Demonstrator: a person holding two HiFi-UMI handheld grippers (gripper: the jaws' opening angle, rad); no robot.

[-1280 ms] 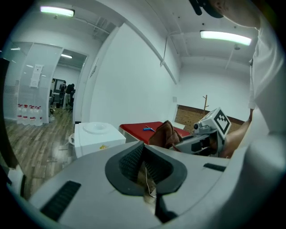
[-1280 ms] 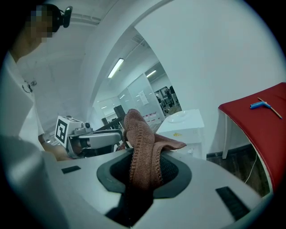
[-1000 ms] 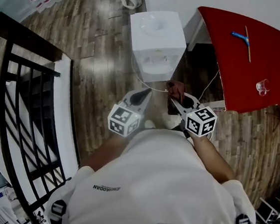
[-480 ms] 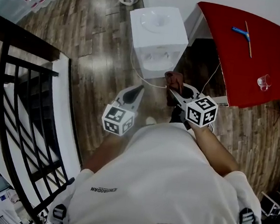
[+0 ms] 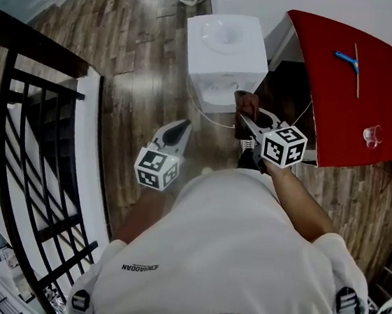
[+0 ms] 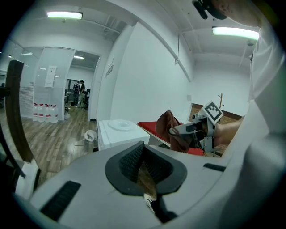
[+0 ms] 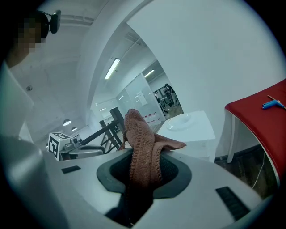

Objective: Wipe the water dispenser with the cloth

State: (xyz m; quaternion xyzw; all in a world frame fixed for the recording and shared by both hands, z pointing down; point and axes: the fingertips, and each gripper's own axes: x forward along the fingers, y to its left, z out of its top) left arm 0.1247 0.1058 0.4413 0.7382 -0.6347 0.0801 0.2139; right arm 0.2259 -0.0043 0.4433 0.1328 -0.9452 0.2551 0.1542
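While the brown cloth (image 7: 142, 154) is clamped between the jaws of the right gripper (image 5: 248, 121), it is held close to the front of the white water dispenser (image 5: 226, 50). The left gripper (image 5: 180, 127) is found closed and empty, above the wooden floor (image 5: 142, 76).

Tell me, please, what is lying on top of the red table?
On the red table lie a blue tool, a thin stick touching it, and a small clear cup. In the head view nothing covers the tabletop.
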